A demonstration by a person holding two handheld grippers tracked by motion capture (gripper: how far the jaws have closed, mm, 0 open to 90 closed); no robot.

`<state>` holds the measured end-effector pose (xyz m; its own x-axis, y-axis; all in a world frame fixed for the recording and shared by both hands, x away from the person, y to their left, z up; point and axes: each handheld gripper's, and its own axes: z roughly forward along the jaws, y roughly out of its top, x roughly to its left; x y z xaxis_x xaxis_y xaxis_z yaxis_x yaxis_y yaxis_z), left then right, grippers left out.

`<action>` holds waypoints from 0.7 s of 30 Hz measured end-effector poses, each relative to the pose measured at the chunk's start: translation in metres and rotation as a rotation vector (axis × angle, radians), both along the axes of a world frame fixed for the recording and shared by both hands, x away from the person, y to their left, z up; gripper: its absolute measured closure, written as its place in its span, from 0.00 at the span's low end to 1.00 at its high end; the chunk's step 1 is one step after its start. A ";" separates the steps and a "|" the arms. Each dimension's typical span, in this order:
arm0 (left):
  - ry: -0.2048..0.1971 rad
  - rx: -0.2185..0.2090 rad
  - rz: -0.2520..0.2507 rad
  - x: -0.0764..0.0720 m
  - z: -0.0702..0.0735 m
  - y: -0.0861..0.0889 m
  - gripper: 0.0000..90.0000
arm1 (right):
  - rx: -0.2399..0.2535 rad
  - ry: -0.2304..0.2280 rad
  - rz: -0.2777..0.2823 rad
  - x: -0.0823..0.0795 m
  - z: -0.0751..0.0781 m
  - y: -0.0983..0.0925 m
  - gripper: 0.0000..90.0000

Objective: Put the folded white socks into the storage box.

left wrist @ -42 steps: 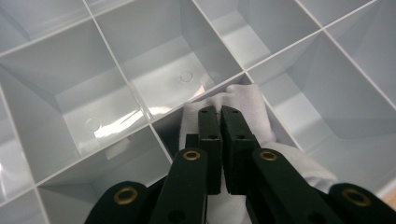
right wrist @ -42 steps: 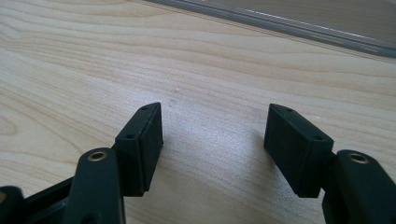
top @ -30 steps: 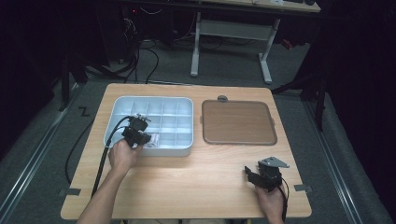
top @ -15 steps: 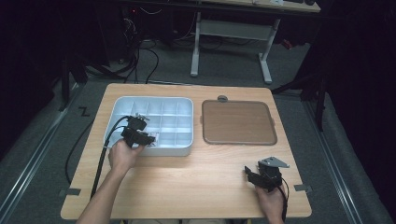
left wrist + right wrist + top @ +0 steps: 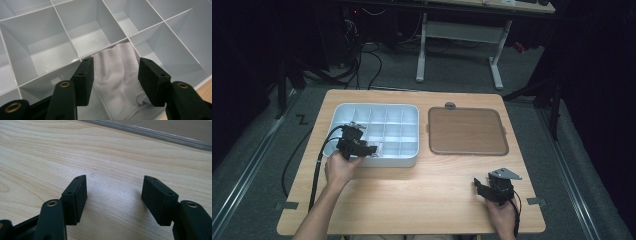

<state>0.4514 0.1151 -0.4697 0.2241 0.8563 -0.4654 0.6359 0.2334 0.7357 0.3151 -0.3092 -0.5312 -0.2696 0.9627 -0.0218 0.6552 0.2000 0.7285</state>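
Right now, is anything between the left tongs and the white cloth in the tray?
Nothing visible. The white cloth lies in a near-edge compartment of the divided tray, directly between the left tongs. Its jaws have just been opening and stand apart, with only a compartment divider running under the cloth.

The lower end of the crumpled white cloth (image 5: 117,80) runs off my left gripper view's bottom edge; in my high view it's too small to make out.
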 end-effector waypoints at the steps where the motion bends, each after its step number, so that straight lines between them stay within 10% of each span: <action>1: -0.006 -0.002 -0.002 -0.001 0.001 0.001 0.52 | 0.000 0.000 0.000 0.000 0.000 0.000 0.42; 21: -0.063 -0.093 0.019 -0.013 0.015 0.024 0.51 | 0.000 -0.001 0.002 0.000 0.000 0.000 0.42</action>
<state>0.4379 0.1395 -0.4551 0.2393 0.8146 -0.5284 0.5835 0.3143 0.7488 0.3152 -0.3093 -0.5313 -0.2714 0.9622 -0.0219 0.6539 0.2011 0.7294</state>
